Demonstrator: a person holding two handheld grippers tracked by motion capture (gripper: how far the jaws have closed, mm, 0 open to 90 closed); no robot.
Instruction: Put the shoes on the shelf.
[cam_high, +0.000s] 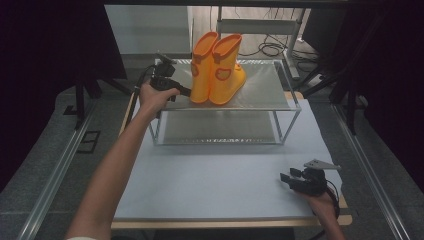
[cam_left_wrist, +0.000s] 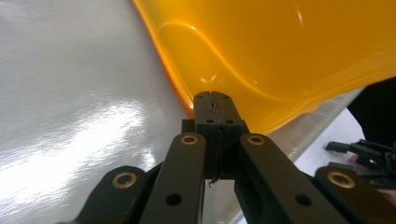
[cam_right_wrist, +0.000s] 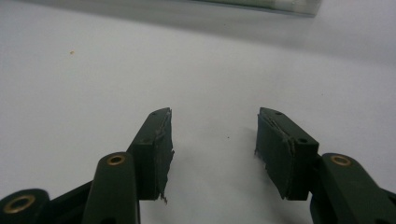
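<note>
High view shows two orange rubber boots (cam_high: 217, 67) standing upright side by side, touching, on the top shelf of a two-tier wire rack (cam_high: 285, 107) at the far edge of the bench (cam_high: 220, 175). Each boot is glossy orange with a darker orange rim at the top and a small darker patch on its side; their toes point toward the rack's right end. There are two hand-held grippers. The left hand-held gripper (cam_high: 186, 91) reaches over the rack's left end, its tip right at the heel of the nearer boot. From the left gripper view, its jaws are clenched tight together with nothing between them, the tip just against the shiny orange boot (cam_left_wrist: 280, 51) above the silvery shelf surface. The right hand-held gripper (cam_high: 289, 176) rests near the bench's near right corner, jaws released and spread wide over bare bench top (cam_right_wrist: 93, 70).
</note>
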